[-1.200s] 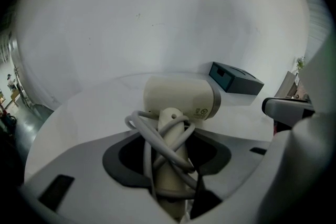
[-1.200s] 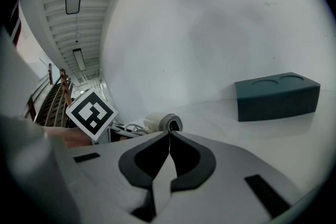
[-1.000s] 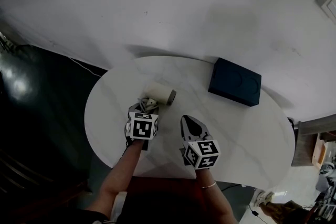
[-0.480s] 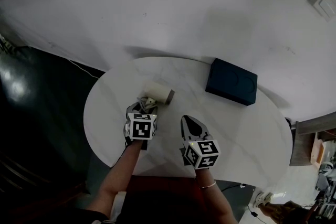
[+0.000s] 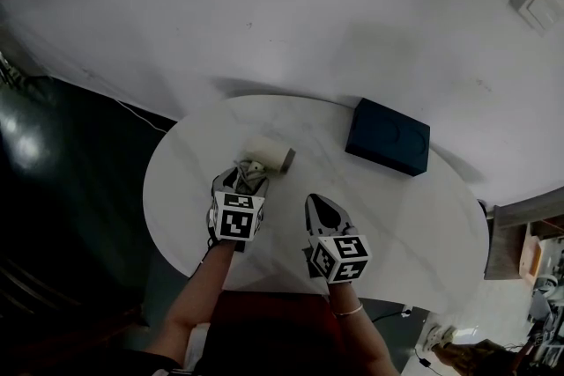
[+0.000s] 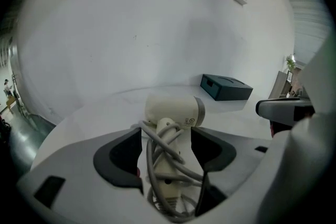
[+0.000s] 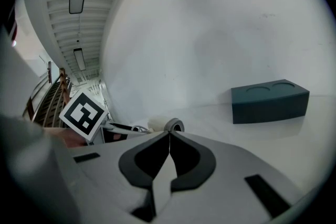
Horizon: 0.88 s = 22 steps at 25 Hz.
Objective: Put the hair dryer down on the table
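Left tool (image 6: 165,136) jaws just opened round hair dryer (image 6: 173,110) lying on tabletop (image 5: 397,216); right tool (image 7: 169,136) closed. Prob. light, rigid; grip cord-wrapped handle.

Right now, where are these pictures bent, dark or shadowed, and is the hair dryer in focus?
Head view: soft even light, a faint shadow along the far edge of the table, and a dark floor with one glare patch at left. Left gripper view: strong fisheye bending, black corners, hair dryer in focus. Right gripper view: same bending, dark box sharp.
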Motion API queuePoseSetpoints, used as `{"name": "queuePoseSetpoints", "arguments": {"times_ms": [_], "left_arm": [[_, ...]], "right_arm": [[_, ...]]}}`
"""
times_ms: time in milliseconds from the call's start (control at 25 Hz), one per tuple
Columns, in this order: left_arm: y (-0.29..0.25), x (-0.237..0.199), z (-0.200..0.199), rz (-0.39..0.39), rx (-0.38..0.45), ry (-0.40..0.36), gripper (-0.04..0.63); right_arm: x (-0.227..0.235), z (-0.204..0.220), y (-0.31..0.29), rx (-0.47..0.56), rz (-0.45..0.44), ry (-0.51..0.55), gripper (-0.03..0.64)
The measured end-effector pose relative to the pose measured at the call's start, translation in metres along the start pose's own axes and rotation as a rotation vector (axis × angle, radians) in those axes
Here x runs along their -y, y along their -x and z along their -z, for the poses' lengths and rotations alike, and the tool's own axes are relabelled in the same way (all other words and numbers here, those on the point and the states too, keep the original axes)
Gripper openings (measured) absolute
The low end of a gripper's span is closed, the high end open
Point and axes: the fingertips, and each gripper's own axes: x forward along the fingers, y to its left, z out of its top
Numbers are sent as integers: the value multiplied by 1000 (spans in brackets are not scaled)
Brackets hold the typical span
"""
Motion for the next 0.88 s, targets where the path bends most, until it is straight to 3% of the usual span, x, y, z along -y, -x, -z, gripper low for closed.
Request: {"name": "queuePoseSetpoints", "arguments": {"times_ms": [280, 520, 880], "left_arm": [[28, -3, -8, 23, 74, 43, 281], [57, -6, -6, 75, 139, 128, 279], [100, -4, 6, 109, 212, 107, 257]], "right_arm": [[-16, -5, 9, 31, -1, 7, 15], [-35, -4, 24, 59, -9, 8, 15], [-62, 1, 52, 106, -4, 21, 15]]}}
